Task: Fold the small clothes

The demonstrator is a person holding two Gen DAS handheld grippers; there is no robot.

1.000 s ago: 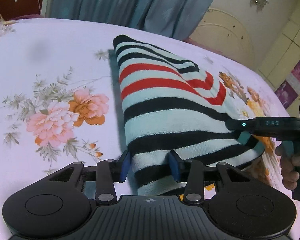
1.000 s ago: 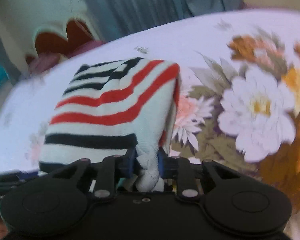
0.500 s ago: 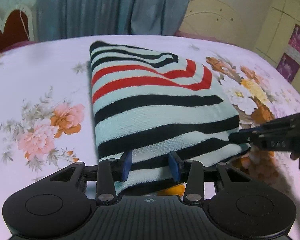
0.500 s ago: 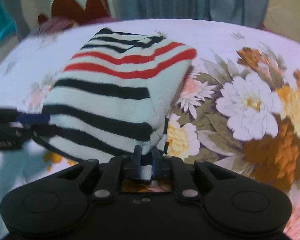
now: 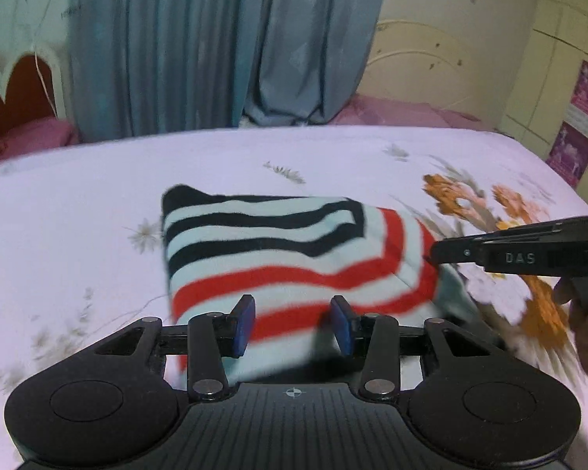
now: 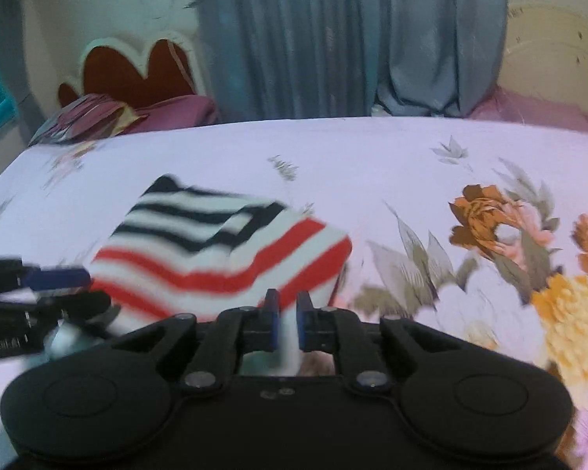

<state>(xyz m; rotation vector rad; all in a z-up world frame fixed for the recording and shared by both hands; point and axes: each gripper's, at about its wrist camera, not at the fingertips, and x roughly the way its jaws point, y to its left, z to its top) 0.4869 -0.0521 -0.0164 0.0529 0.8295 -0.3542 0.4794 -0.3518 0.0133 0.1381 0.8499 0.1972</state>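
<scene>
While the sweater (image 5: 294,258) is lying folded mid-frame on the bed (image 5: 78,211), the right gripper (image 6: 287,323) is pinching its near edge and the left gripper (image 5: 292,323) is straddling it wide open; folding looks nearly finished, with perhaps one last tuck and release remaining.

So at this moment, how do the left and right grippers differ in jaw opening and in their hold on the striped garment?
The left gripper has its jaws spread wide; the right gripper has its jaws drawn close together. The left one grips nothing, with the striped garment lying in the gap between its blue pads, while the right one pinches a pale fold of that garment. Both sit at the garment's near edge over the floral bedsheet.
</scene>
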